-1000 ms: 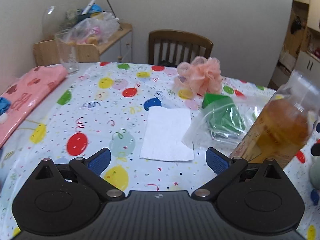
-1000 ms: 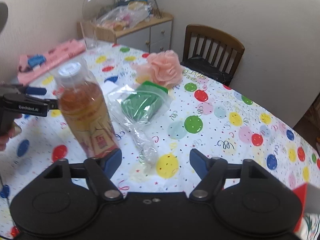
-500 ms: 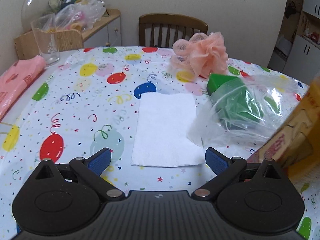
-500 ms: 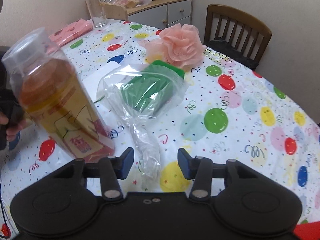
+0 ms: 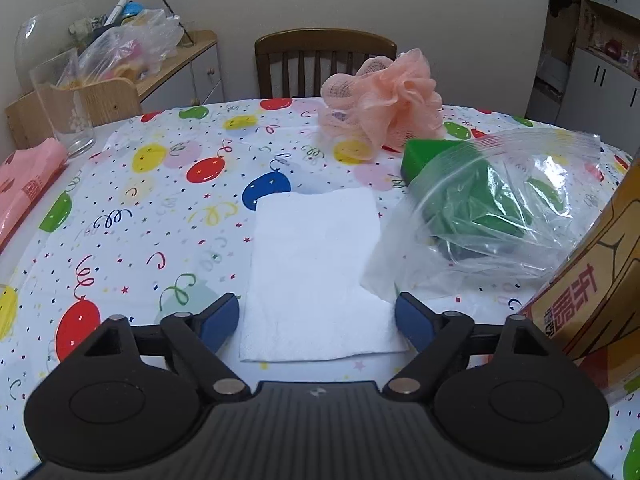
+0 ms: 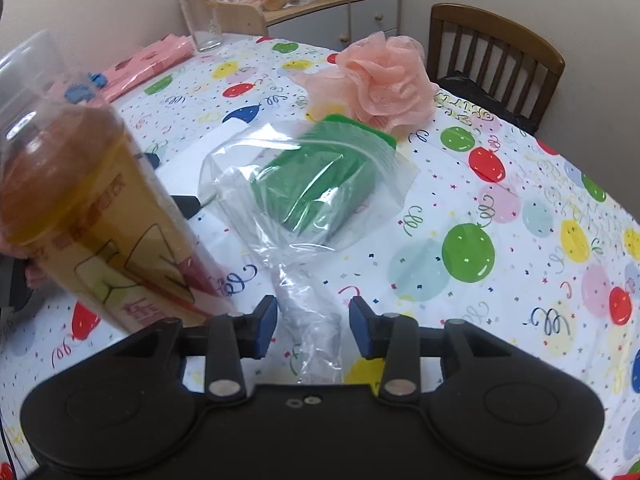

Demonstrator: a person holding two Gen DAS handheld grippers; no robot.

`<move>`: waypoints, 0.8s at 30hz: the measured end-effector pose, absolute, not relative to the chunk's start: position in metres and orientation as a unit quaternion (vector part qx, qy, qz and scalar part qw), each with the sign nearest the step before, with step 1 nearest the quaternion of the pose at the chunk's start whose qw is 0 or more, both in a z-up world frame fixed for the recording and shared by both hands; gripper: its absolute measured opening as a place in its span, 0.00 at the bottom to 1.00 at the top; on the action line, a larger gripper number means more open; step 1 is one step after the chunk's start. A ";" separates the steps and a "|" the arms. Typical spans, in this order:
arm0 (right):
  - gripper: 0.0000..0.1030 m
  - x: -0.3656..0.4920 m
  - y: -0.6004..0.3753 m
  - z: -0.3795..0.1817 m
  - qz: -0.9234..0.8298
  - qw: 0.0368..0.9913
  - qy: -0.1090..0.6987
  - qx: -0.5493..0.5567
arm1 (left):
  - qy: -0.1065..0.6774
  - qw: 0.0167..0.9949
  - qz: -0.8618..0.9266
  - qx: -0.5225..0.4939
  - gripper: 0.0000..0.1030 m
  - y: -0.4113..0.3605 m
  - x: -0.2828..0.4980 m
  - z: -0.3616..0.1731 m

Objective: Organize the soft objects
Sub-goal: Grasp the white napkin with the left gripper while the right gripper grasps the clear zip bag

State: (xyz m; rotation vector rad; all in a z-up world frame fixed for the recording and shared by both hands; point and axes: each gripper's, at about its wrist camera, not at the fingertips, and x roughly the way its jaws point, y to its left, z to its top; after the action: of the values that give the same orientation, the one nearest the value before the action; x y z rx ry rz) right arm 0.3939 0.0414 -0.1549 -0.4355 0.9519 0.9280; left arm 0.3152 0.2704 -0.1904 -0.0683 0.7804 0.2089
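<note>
Both tools gape: the left tool (image 5: 317, 316) straddles the napkin's (image 5: 316, 276) near edge, while the right tool (image 6: 313, 326) brackets, without pinching, the bag's (image 6: 308, 208) twisted tail, sponge (image 6: 320, 184) ahead.

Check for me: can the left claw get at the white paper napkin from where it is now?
Probably yes. The left claw is open, and the white paper napkin lies flat between its fingers. Only the clear plastic bag overlaps the napkin's right edge.
</note>
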 end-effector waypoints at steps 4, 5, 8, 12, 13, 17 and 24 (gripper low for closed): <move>0.35 0.391 0.044 -0.159 0.426 0.767 0.438 -0.196 | 0.372 0.924 0.088 -0.024 0.63 0.266 0.314 -0.190; 0.33 0.390 0.044 -0.160 0.426 0.767 0.439 -0.195 | 0.370 0.925 0.083 -0.022 0.58 0.265 0.313 -0.190; 0.31 0.389 0.044 -0.162 0.423 0.770 0.440 -0.187 | 0.364 0.928 0.070 -0.015 0.27 0.262 0.312 -0.189; 0.30 0.388 0.042 -0.159 0.415 0.780 0.435 -0.176 | 0.365 0.927 0.083 -0.024 0.13 0.265 0.312 -0.186; 0.29 0.387 0.041 -0.158 0.414 0.781 0.434 -0.173 | 0.365 0.927 0.087 -0.026 0.09 0.267 0.312 -0.186; 0.27 0.381 0.040 -0.153 0.407 0.791 0.427 -0.163 | 0.361 0.926 0.103 -0.032 0.07 0.271 0.307 -0.184; 0.26 0.369 0.030 -0.136 0.369 0.818 0.419 -0.142 | 0.354 0.926 0.118 -0.051 0.06 0.276 0.292 -0.173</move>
State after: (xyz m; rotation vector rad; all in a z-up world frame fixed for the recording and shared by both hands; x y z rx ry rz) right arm 0.3690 0.0305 -0.1356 -0.3025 0.8928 0.7862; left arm 0.2922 0.2761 -0.1730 -0.1055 0.7265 0.2427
